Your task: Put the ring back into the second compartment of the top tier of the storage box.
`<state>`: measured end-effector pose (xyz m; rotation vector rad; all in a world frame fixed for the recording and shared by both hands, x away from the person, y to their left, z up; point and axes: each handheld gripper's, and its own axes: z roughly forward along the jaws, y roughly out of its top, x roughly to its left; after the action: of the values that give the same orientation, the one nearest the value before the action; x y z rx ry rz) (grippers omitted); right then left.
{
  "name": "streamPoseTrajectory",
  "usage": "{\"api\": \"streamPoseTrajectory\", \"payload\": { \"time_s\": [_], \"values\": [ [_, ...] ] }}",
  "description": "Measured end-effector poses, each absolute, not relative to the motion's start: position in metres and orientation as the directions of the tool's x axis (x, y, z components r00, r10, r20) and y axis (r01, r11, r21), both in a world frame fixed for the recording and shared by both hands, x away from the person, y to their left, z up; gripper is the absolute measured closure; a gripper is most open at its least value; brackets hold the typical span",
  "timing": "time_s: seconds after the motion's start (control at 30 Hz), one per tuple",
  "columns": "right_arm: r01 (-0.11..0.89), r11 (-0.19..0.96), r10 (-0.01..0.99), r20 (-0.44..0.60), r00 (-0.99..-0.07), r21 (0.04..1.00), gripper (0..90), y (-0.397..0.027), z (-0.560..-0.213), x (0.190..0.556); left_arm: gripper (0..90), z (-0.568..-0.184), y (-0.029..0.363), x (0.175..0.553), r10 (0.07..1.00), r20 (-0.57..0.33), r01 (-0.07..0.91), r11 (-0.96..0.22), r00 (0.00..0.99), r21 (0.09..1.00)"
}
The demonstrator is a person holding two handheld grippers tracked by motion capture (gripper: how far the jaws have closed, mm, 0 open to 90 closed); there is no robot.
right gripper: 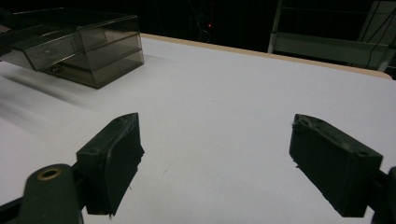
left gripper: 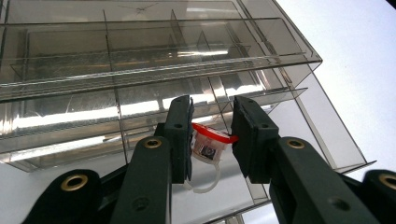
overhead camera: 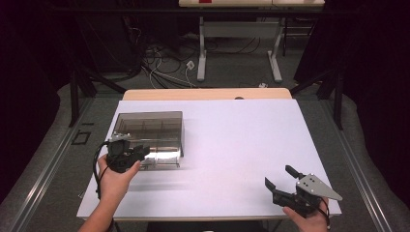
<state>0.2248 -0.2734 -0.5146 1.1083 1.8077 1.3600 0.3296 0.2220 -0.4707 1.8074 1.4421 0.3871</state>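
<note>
Two jaws of the left gripper clamp a red-capped vial; right gripper gapes wide, holding nothing.

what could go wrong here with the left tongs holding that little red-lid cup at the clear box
The left tongs pinch the cup only at its edge, so it might slip or twist out. The cup sits tilted close to the box, whose dividers make narrow cells; it could catch on a wall or land in the wrong cell. The right tongs are open and far off, so nothing steadies the box if pushed.
</note>
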Motion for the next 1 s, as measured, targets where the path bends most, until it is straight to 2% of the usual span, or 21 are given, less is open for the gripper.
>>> {"api": "streamPoseTrajectory", "payload": {
  "time_s": [0.2,1.0],
  "values": [
    [0.259,0.119,0.89,0.012,-0.455,0.959,16.3,-0.2737,-0.5147,0.2254,67.3,-0.4699,0.2222,0.3295,0.921,-0.232,0.686,-0.05,0.313,0.726],
    [0.25,0.121,0.872,0.017,-0.49,0.961,15.6,-0.2685,-0.5137,0.2323,48.0,-0.4629,0.2238,0.3242,0.91,-0.221,0.62,-0.05,0.352,0.783]
  ]
}}
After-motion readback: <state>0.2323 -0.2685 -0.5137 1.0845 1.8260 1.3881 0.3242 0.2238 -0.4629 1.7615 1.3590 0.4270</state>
